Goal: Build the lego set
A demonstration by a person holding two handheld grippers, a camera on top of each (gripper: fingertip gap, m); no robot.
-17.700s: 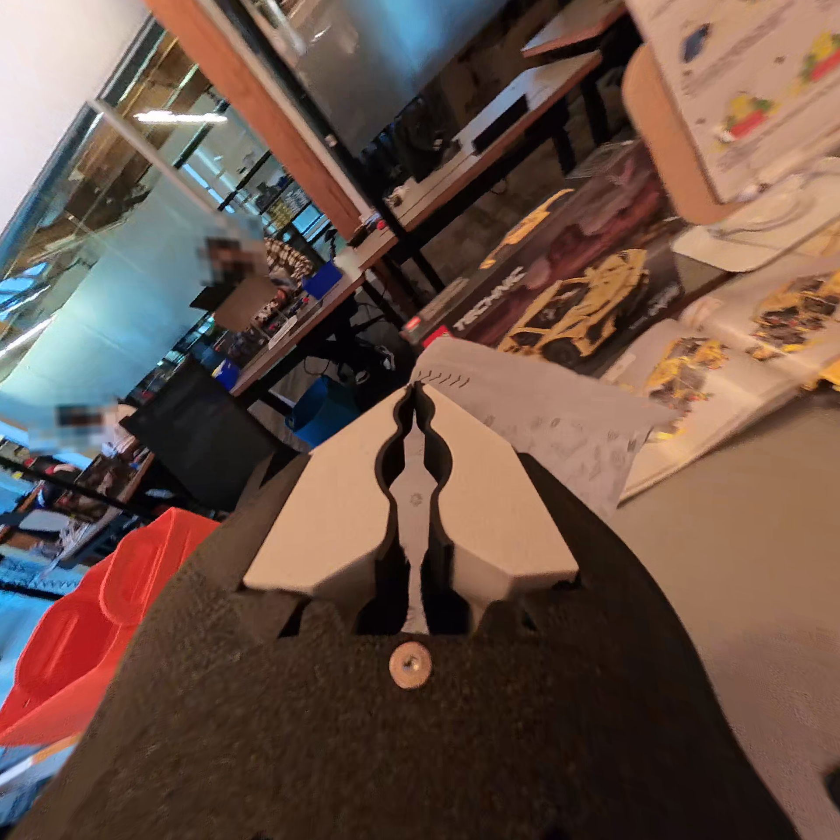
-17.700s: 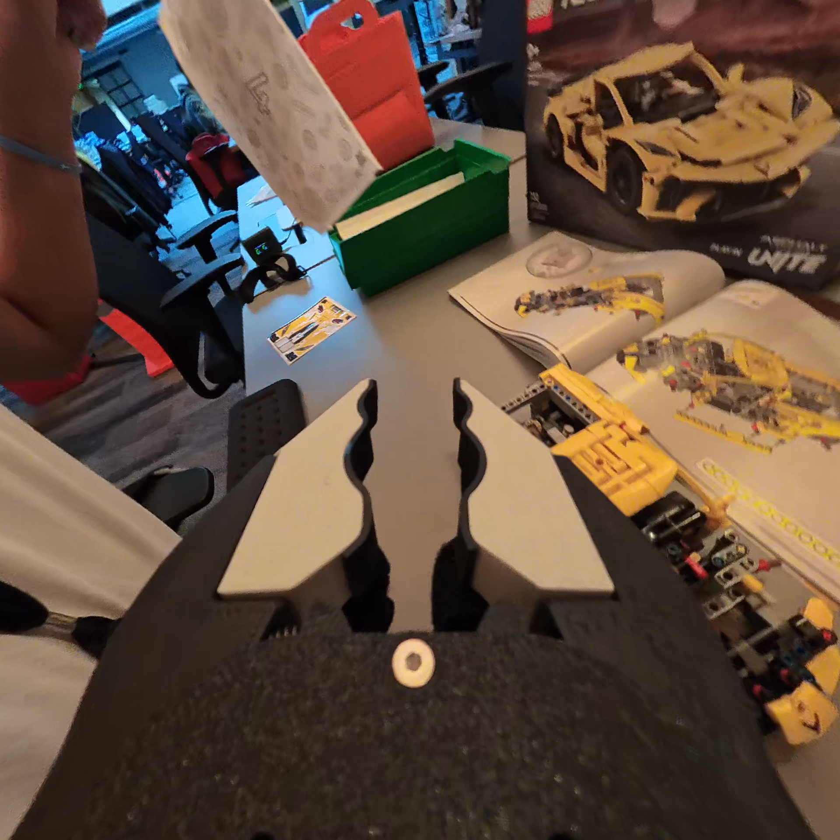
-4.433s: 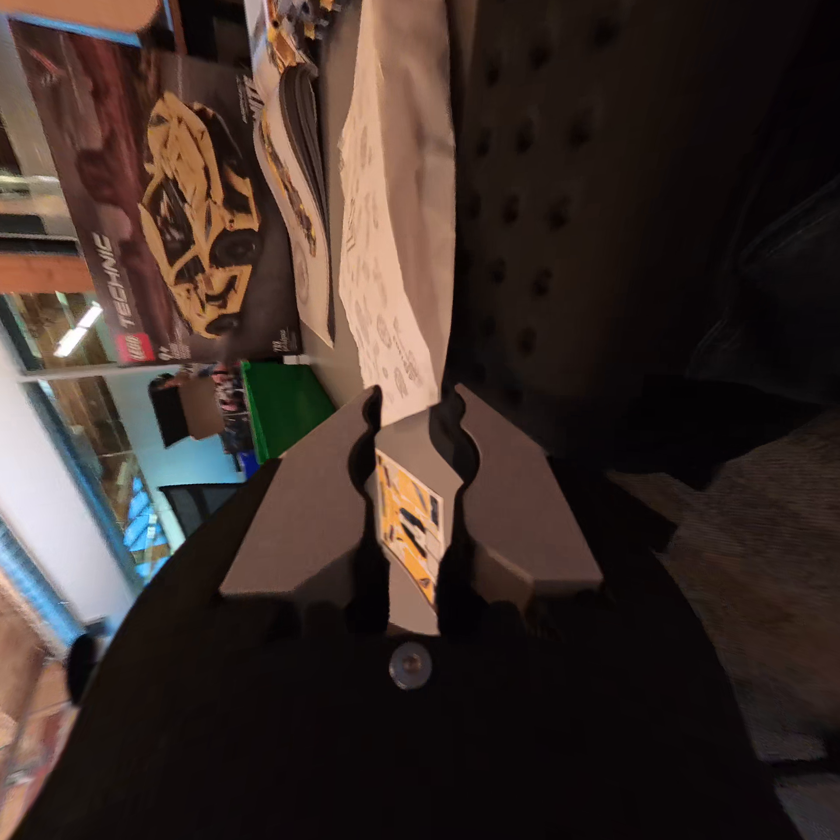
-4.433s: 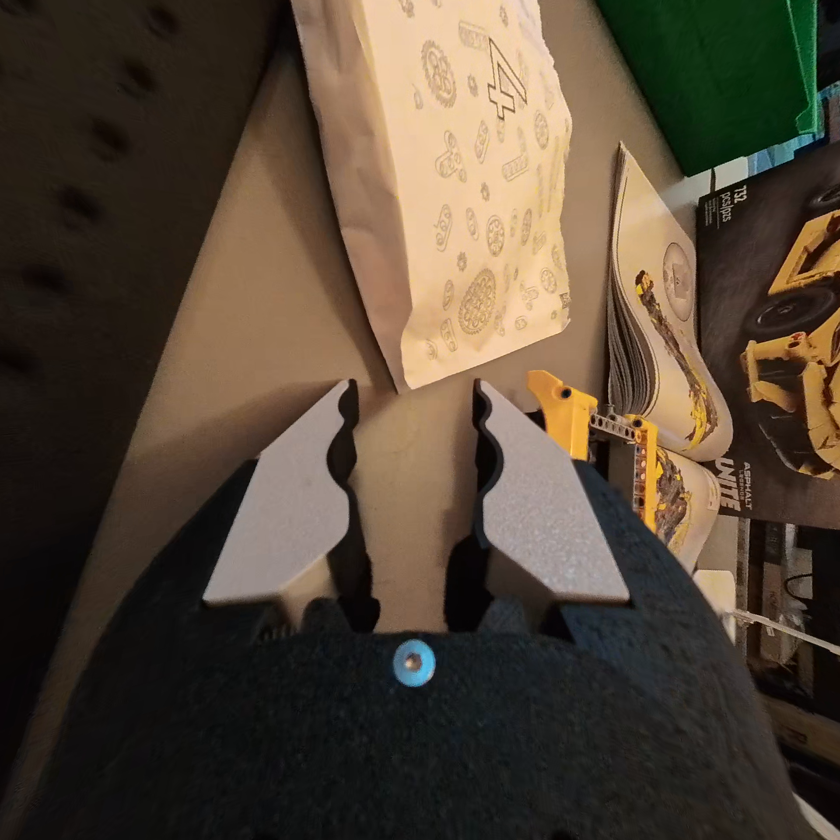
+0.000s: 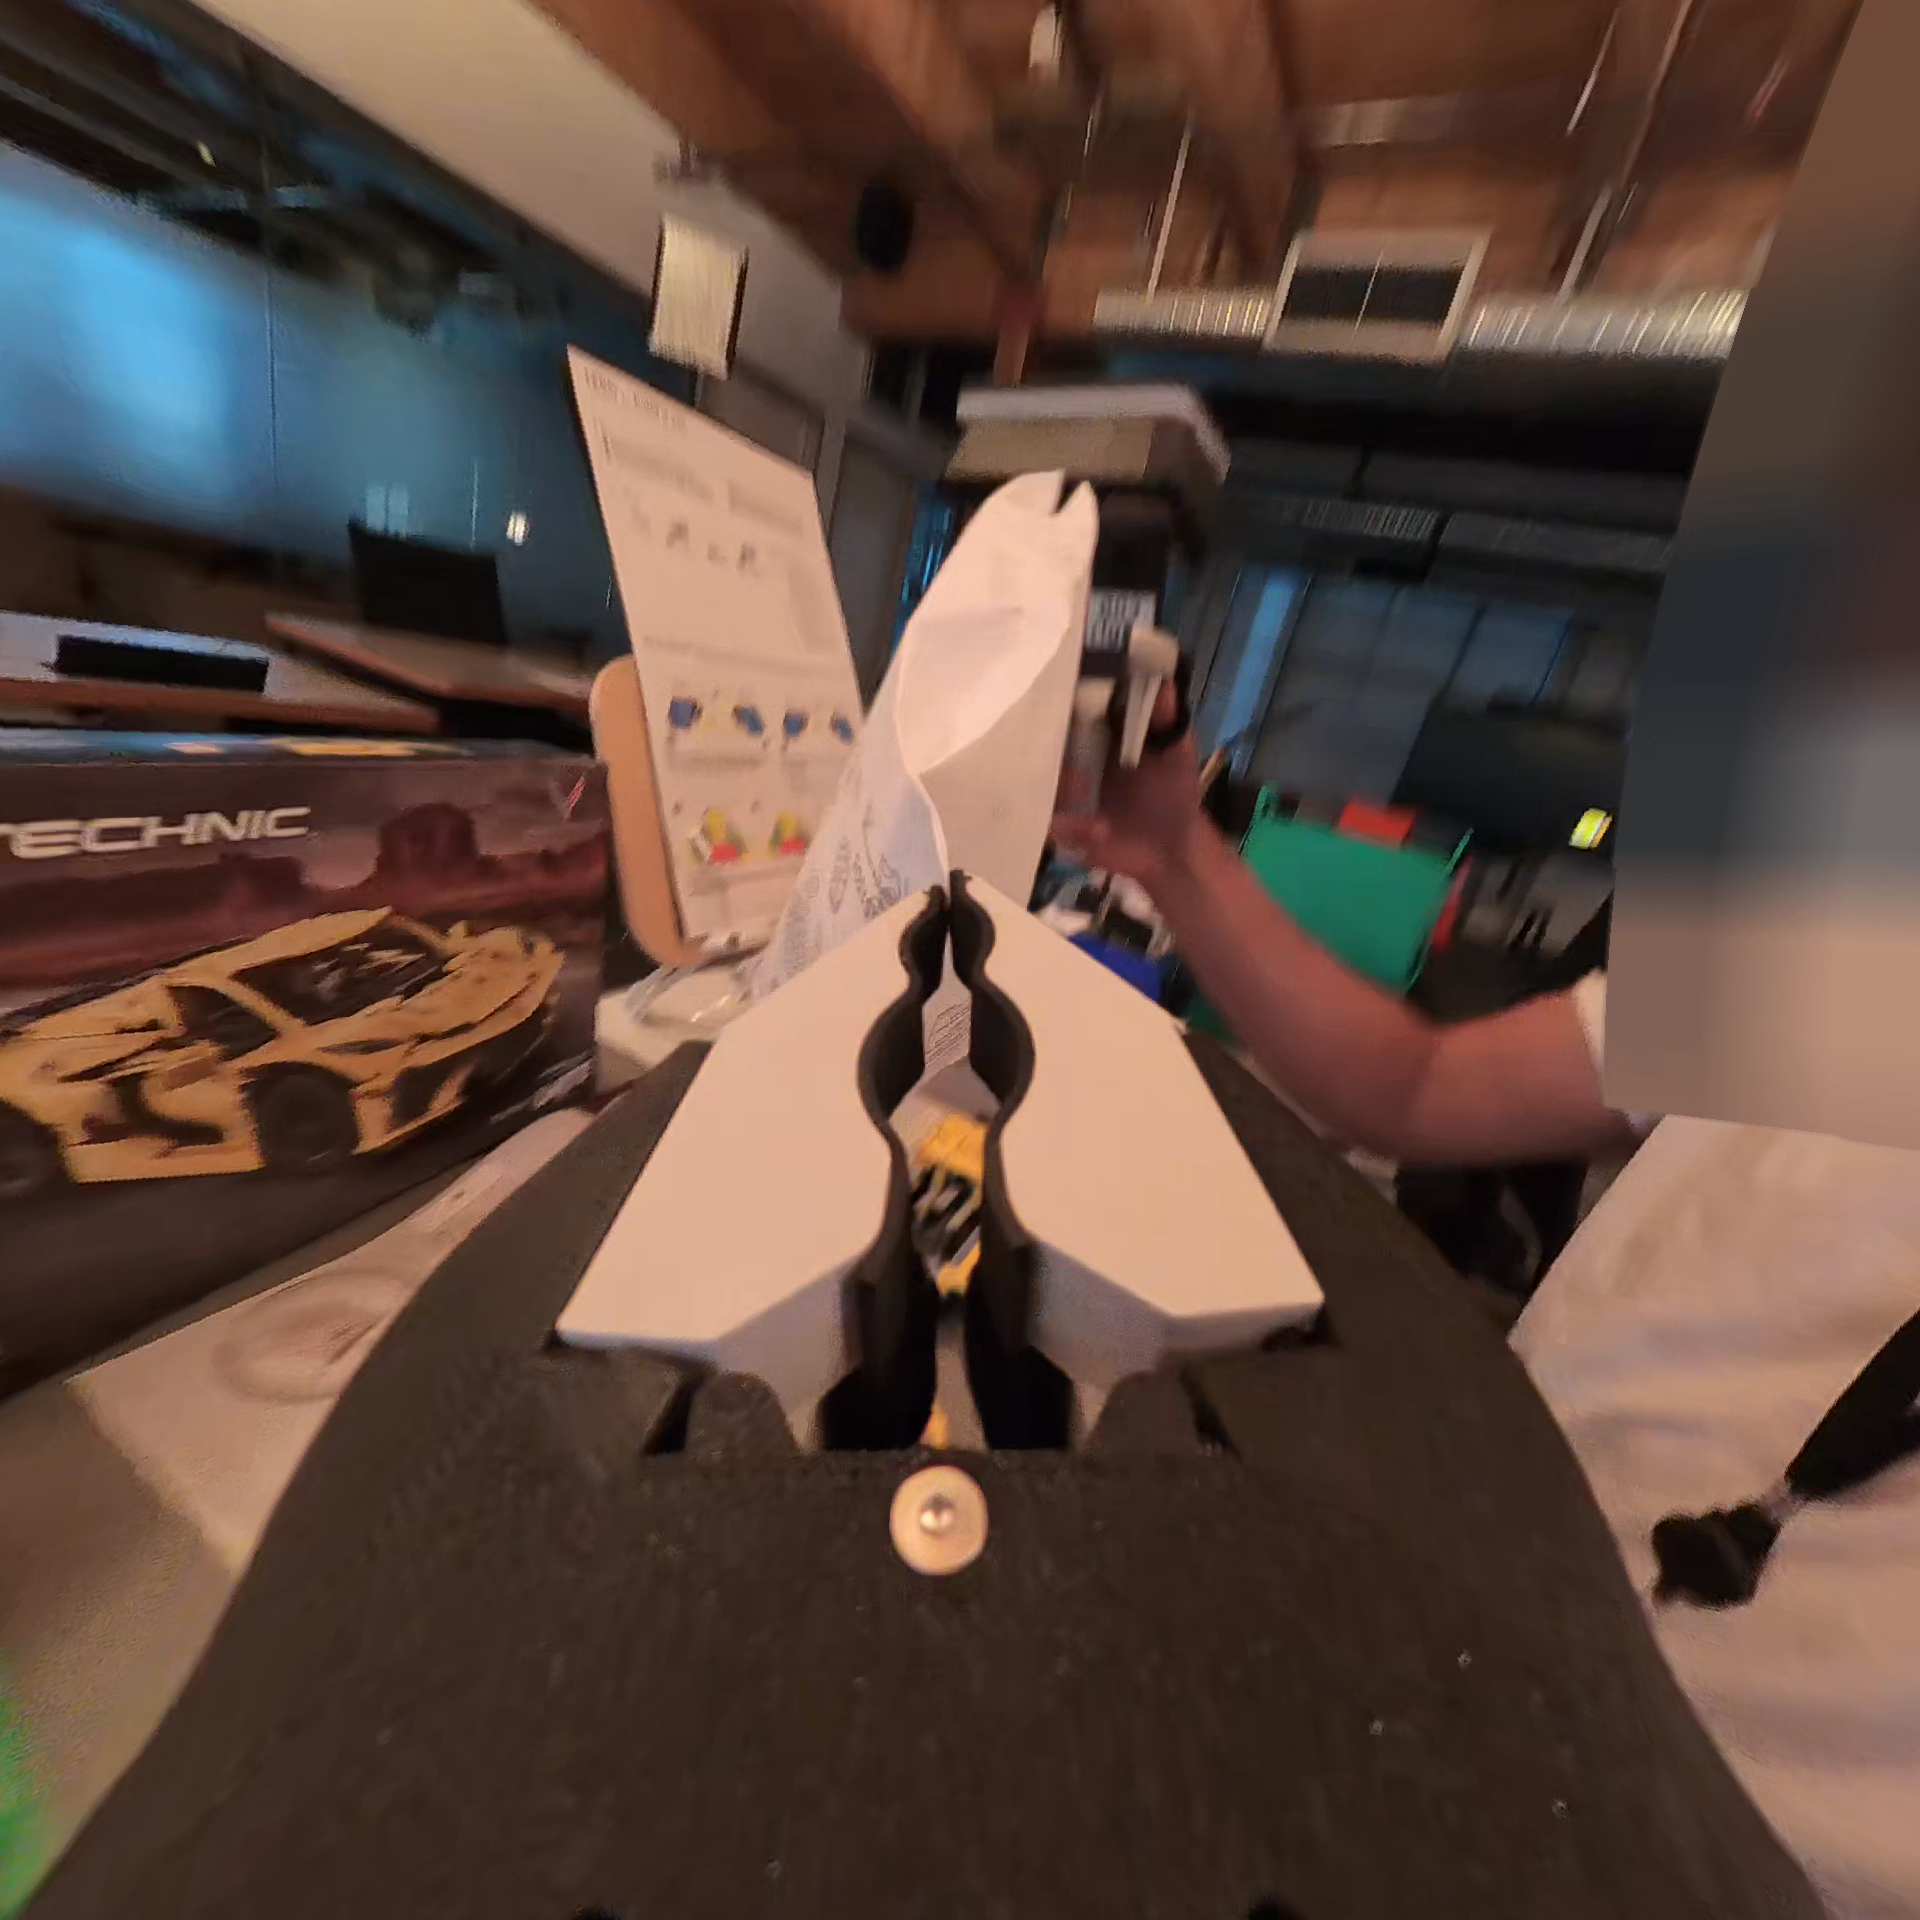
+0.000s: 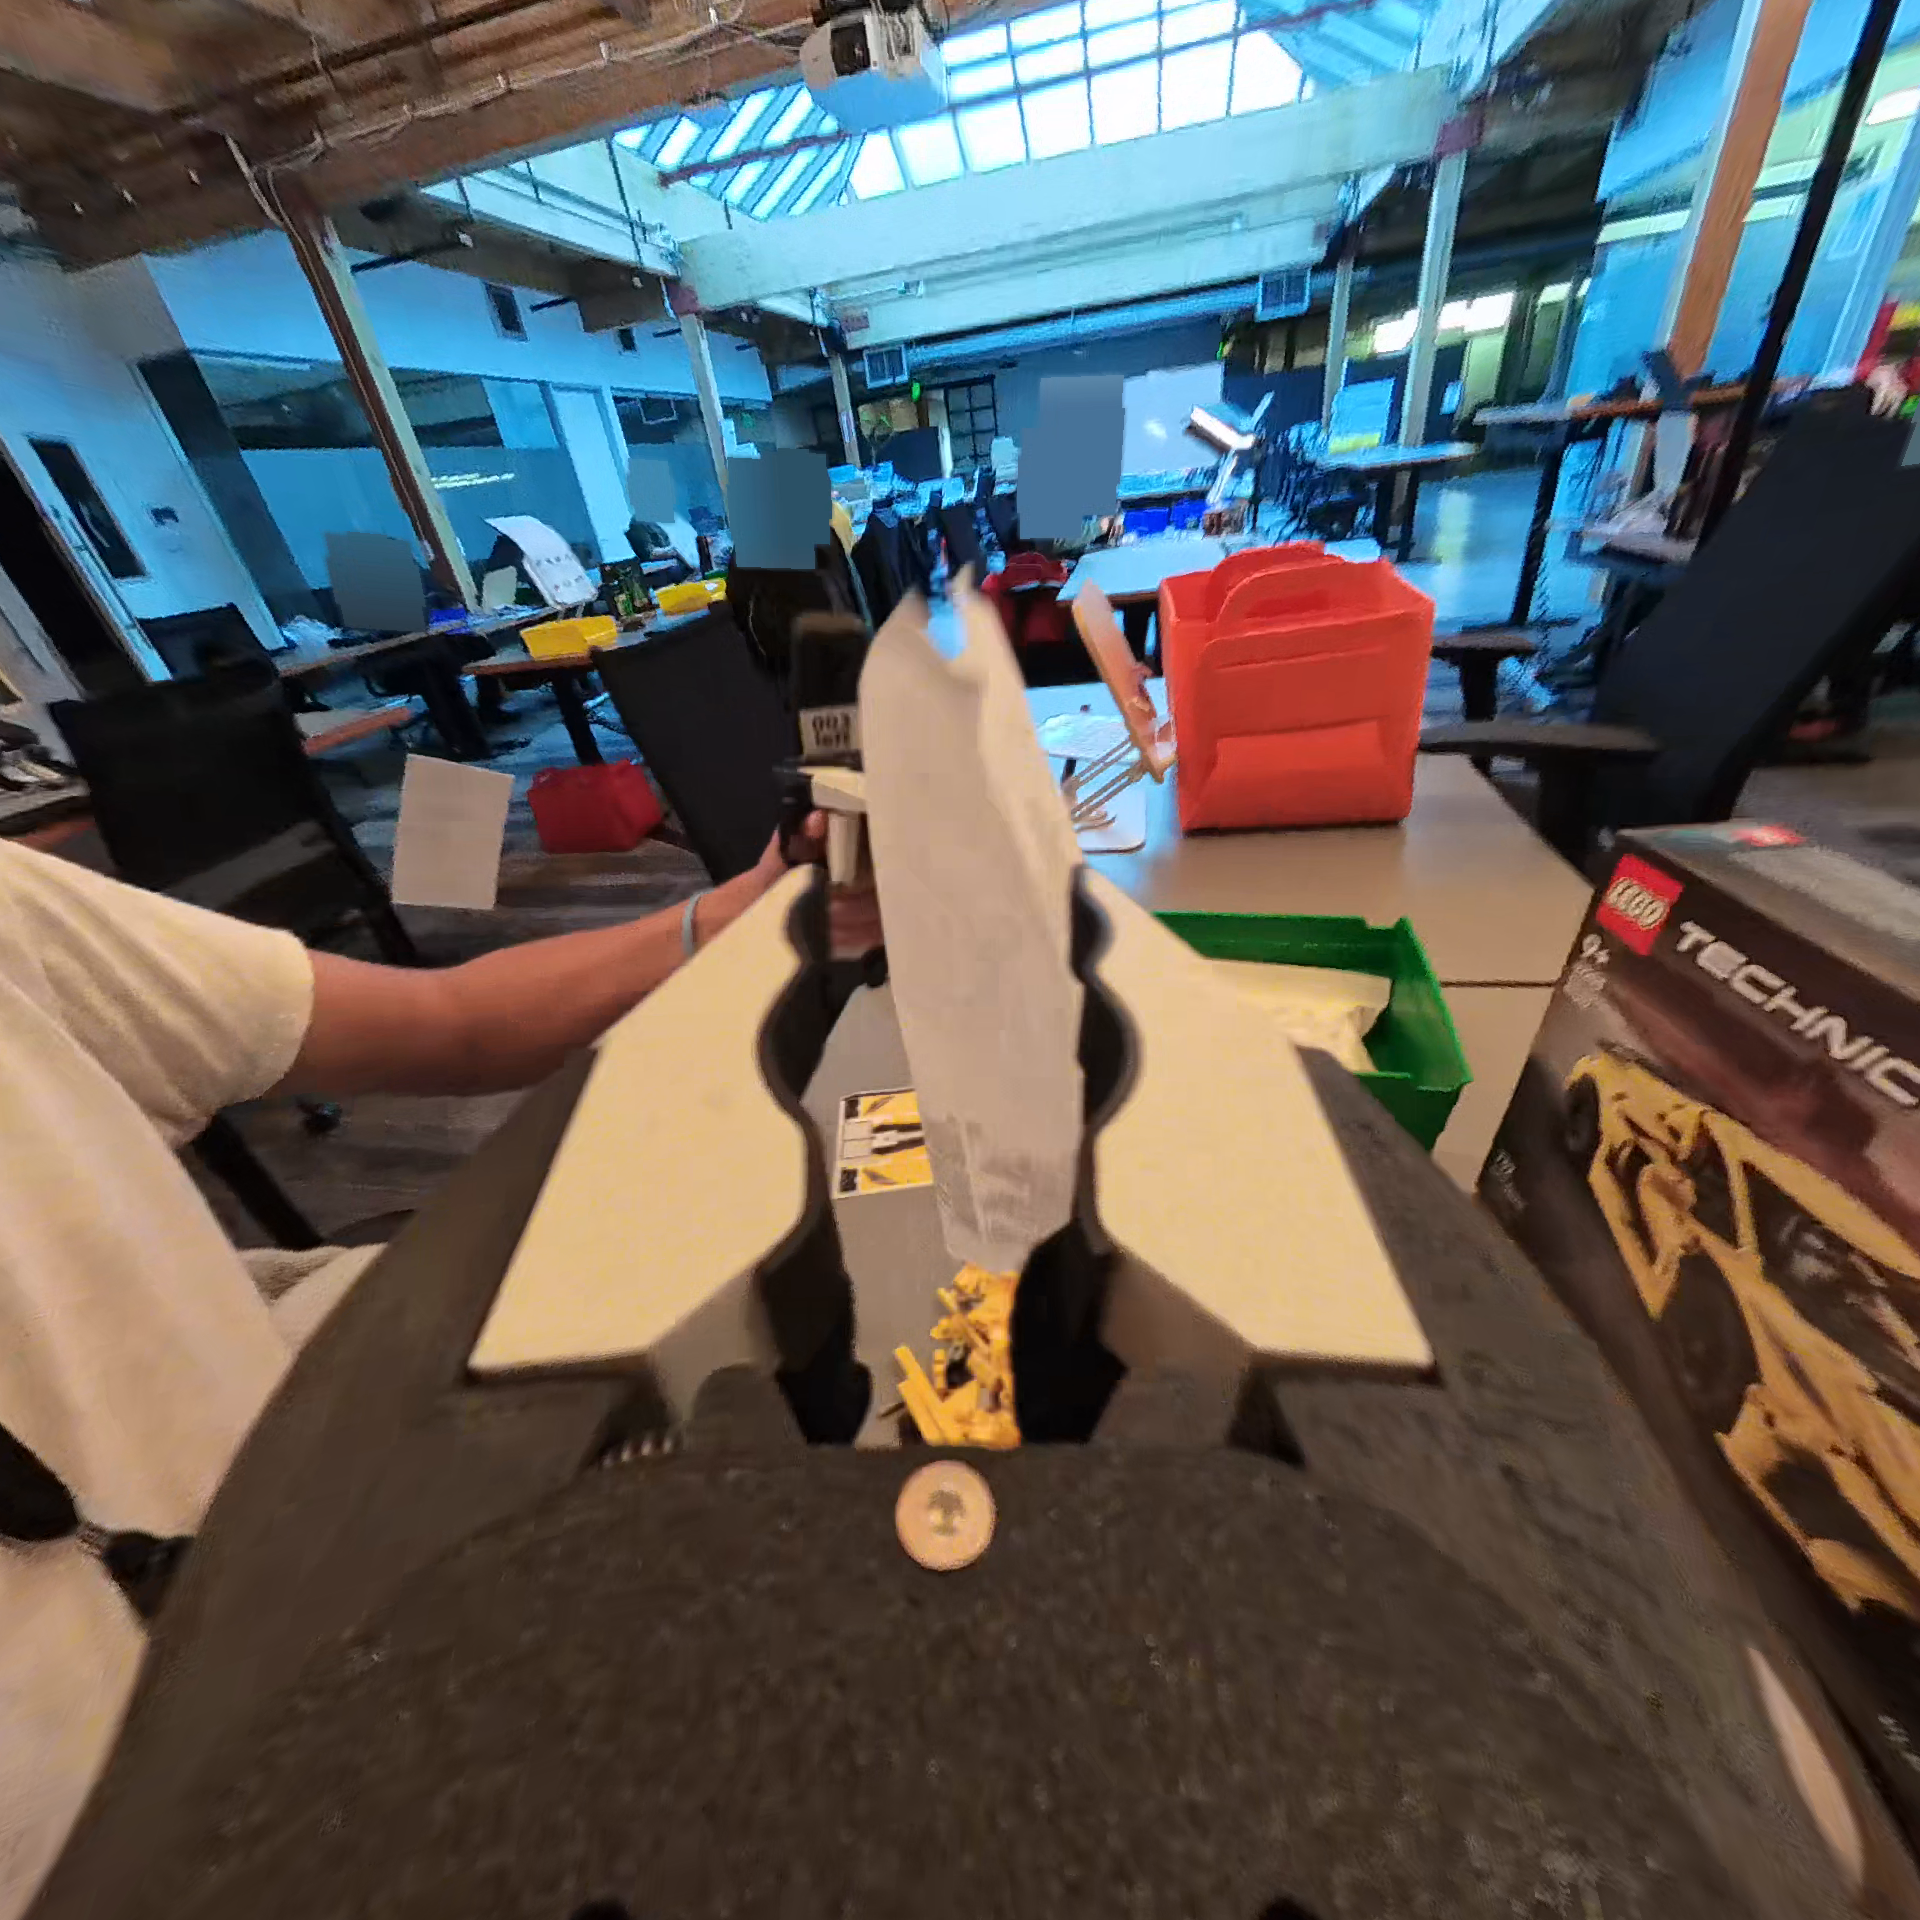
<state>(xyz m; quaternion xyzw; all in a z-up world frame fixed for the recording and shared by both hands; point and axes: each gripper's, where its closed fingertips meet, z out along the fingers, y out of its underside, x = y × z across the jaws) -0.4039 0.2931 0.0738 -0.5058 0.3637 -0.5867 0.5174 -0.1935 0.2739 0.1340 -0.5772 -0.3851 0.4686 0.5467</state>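
- The left claw [image 5: 951, 896] is seen pinched together at its tips on the lower corner of a white paper parts bag [image 5: 987, 717], which is held raised and upended above the worktop [image 6: 1351, 883].
- The right claw [image 6: 940, 935] is spread wide, with the bag [image 6: 971, 935] hanging between its fingers; contact cannot be told.
- Yellow lego pieces [image 6: 971, 1361] are heaped on the worktop beneath the bag.
- The set's box [image 6: 1745, 1195] stands at the right, with a green bin [image 6: 1403, 997] beside it.

Readable stuff for us: a red logo, white brand lettering and small numbers on the dark car box [image 6: 1714, 1195] at the table's right edge. The print on the paper bag [image 6: 966, 935] is too blurry.
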